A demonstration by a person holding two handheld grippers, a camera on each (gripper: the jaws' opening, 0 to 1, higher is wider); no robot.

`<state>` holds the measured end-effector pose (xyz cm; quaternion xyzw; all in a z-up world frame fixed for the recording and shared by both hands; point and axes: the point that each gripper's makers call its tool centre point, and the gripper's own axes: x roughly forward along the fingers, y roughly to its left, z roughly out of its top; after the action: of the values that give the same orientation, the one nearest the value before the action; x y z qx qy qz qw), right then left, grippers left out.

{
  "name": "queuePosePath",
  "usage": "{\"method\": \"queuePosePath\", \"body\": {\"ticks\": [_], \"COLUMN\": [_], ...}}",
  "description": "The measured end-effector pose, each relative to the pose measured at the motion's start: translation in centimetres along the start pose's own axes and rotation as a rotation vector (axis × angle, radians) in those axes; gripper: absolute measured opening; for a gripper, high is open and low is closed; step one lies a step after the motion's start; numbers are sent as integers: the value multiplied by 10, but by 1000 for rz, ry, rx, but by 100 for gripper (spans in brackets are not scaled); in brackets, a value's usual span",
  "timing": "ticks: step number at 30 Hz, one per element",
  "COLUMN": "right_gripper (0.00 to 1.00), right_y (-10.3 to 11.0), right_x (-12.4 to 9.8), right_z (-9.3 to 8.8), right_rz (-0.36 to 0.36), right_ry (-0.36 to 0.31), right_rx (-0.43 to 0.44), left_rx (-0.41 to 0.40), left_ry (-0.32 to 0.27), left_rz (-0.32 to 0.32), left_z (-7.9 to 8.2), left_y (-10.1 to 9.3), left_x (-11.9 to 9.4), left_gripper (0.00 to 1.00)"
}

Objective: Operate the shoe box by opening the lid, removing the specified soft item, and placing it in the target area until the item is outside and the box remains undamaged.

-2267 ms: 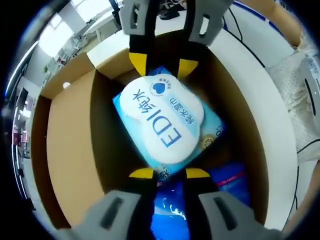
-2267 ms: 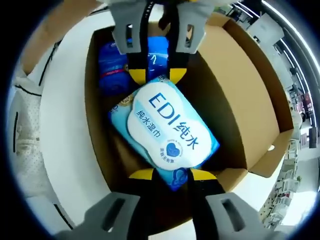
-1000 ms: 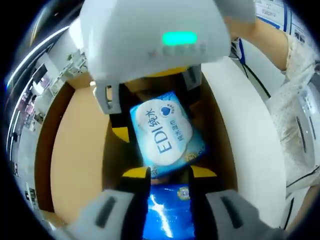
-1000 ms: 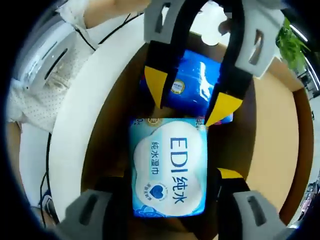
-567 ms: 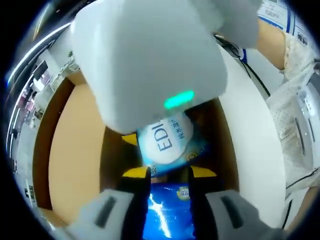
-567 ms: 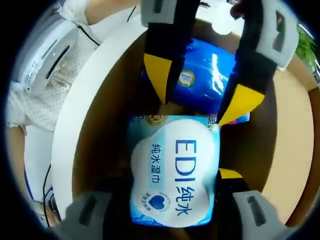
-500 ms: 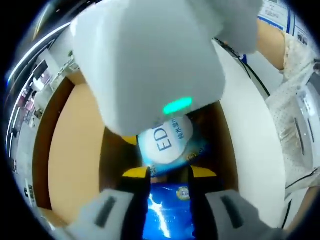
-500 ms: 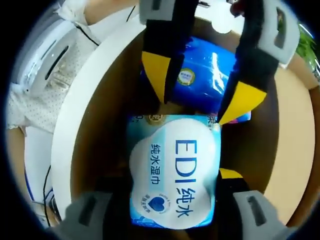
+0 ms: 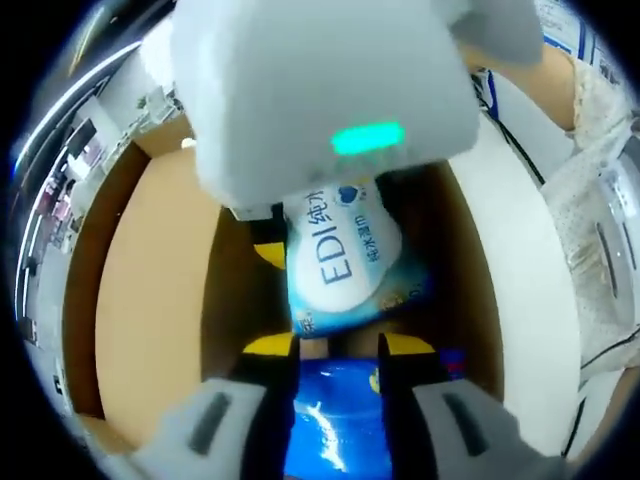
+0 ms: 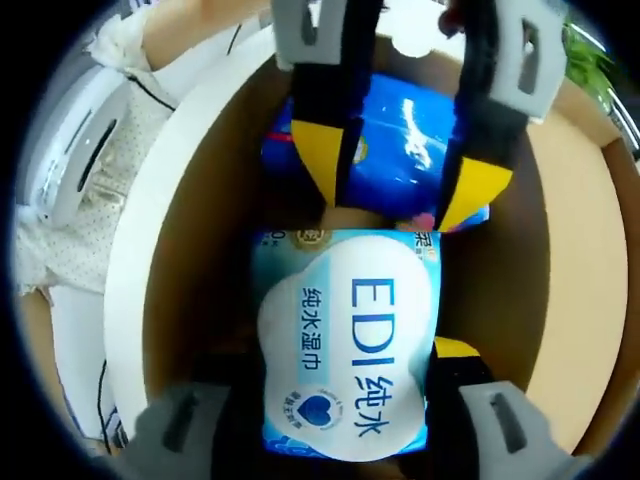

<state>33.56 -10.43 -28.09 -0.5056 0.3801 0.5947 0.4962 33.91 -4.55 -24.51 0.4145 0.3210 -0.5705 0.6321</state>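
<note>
Right gripper (image 10: 340, 375): jaws rise from 6 o'clock in the right gripper view, one on each side of the wipes pack, pressed to its edges; clamped on it. In the left gripper view its grey body (image 9: 320, 95) fills 12 o'clock, green light on, one yellow tip showing at the pack's left edge.

Left gripper (image 9: 335, 345): jaws apart, yellow tips just short of the pack's near edge, holding nothing. In the right gripper view it comes down from 12 o'clock (image 10: 405, 205), tips spread over the blue pack, just beyond the wipes pack's far edge.

Wipes pack (image 10: 345, 345): light blue, white lid printed "EDI", soft. Inside the box, between the right jaws. Seen at centre in the left gripper view (image 9: 345, 265).

Blue pack (image 10: 405, 150): glossy, in the box, beyond the wipes pack toward 12 o'clock; at 6 o'clock between the left jaws in the left gripper view (image 9: 330, 420).

Box (image 10: 190, 200): brown cardboard, open; wall at 9 o'clock, lid flap (image 9: 135, 300) at 9 o'clock in the left gripper view.

Table (image 10: 125, 250): white, curved edge, under the box.

Person: dotted pale cloth (image 9: 600, 220) at 3 o'clock in the left gripper view.
</note>
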Motion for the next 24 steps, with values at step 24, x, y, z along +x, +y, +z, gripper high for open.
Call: {"method": "queuePosePath", "body": {"ticks": [24], "right_gripper": [72], "right_y": [8], "right_x": [14], "right_z": [-7], "right_rz": [4], "right_ry": [63], "right_rx": [30], "left_rx": [-1], "left_ry": [-9], "left_rz": [4], "left_z": [1], "left_y": [12], "left_x": [11], "left_gripper": [32]}}
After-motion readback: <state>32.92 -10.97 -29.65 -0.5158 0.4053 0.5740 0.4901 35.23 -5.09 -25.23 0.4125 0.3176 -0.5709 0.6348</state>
